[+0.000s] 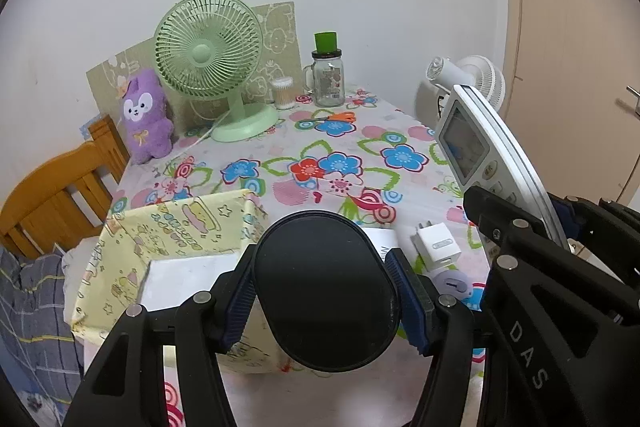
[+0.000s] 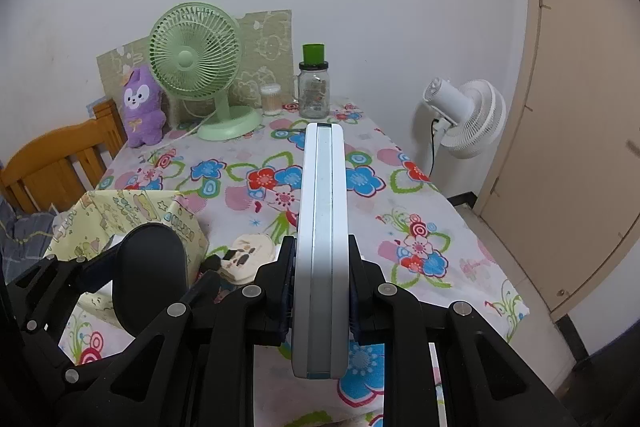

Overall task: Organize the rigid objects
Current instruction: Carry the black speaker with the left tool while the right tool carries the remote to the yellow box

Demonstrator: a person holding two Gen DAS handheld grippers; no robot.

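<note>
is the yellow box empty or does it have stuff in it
Cannot tell fully. The yellow box shows a bare white floor in its visible part, but the black oval case in the left gripper hides the rest.

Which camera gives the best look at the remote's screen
The left wrist view. There the white remote, clamped in the right gripper, is turned so its screen and some buttons show. The right wrist view catches the remote only edge-on, so no screen is visible.
</note>
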